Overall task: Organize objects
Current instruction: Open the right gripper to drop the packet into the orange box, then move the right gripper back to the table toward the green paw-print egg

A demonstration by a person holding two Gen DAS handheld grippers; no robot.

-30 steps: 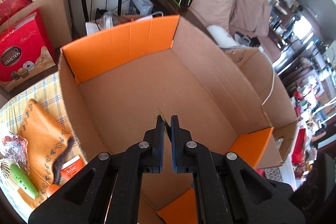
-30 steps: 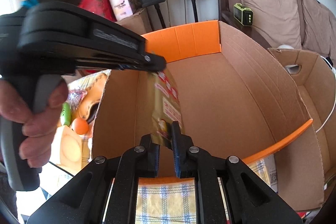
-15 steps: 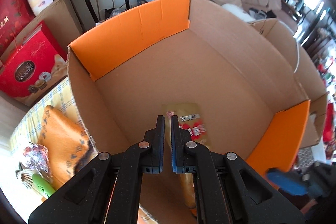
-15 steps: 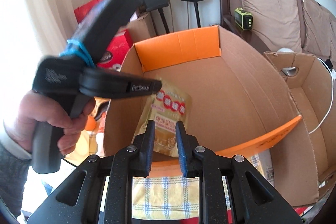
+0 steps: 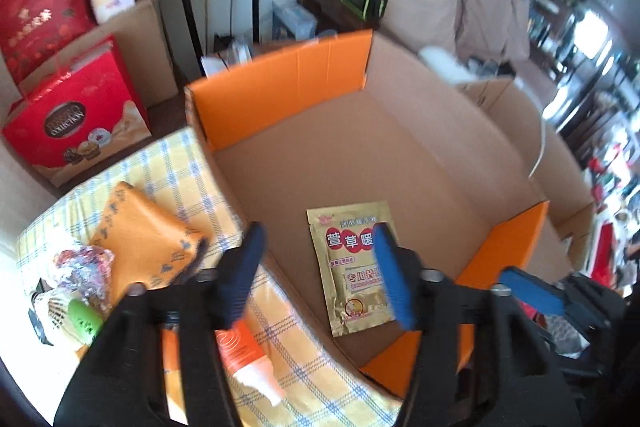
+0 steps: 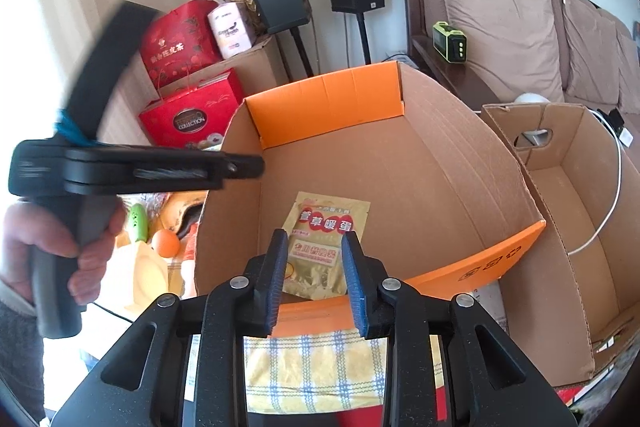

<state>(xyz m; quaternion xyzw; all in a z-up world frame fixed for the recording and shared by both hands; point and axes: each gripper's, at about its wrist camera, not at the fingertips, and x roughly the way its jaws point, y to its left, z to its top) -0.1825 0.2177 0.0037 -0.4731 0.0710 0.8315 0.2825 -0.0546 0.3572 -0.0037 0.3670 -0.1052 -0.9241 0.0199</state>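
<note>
Gold packet (image 6: 326,241) lies flat in the cardboard box (image 6: 460,163); both grippers, left (image 5: 320,267) and right (image 6: 314,267), have just been opening and hold nothing, so the left risks clipping the box wall while reaching the table clutter.

We see a glossy gold foil pouch (image 6: 326,245) on the matt brown corrugated cardboard box (image 6: 460,187); yellow checked woven cloth (image 6: 316,371).

1. Cardboard box (image 5: 432,131), orange flaps, ctr to 3 o'clock.
2. Gold packet (image 5: 352,259) flat on box floor.
3. Left gripper (image 5: 320,271), 6 o'clock: jaws just opened, nothing betw.
4. Orange cloth (image 5: 140,239), 9 o'clock.
</note>
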